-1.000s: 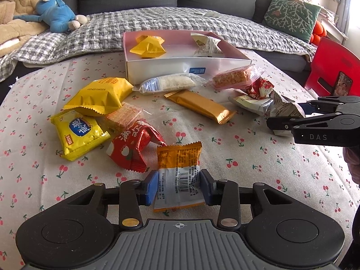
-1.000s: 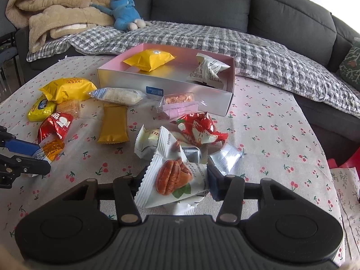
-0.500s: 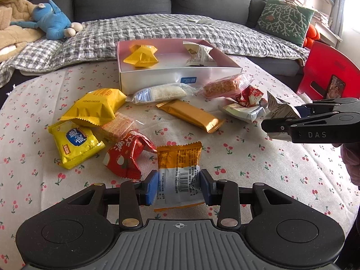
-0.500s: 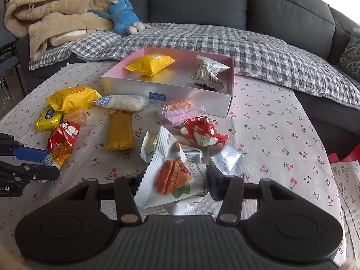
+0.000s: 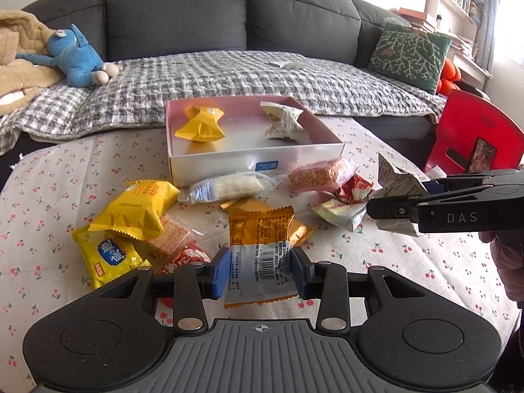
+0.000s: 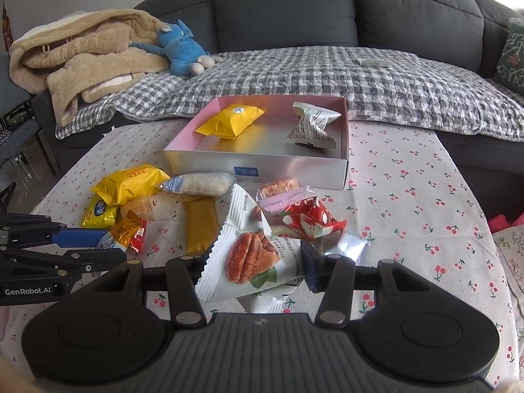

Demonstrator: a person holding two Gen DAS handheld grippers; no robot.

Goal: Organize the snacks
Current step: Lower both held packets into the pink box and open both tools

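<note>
My left gripper (image 5: pixel 258 273) is shut on an orange snack packet (image 5: pixel 260 239) and holds it above the table. My right gripper (image 6: pixel 255 268) is shut on a white pecan snack packet (image 6: pixel 253 258), also lifted; it shows in the left wrist view (image 5: pixel 394 185) at the right. The pink box (image 5: pixel 255 163) (image 6: pixel 255 162) stands at the table's far side and holds a yellow packet (image 6: pixel 231 121) and a white packet (image 6: pixel 311 126). Several loose snacks lie in front of the box, among them a gold bar (image 6: pixel 199 226) and a red packet (image 6: pixel 309 217).
The cherry-print tablecloth (image 6: pixel 409 203) covers the table. A grey sofa with a checked blanket (image 6: pixel 327 78), a blue plush toy (image 6: pixel 181 49) and a beige coat (image 6: pixel 82 55) lies behind. A red chair (image 5: pixel 475 134) stands at the right.
Both grippers have risen and drawn back with their packets. The left one's orange packet is lifted off the table; the box and loose snacks look farther below.
</note>
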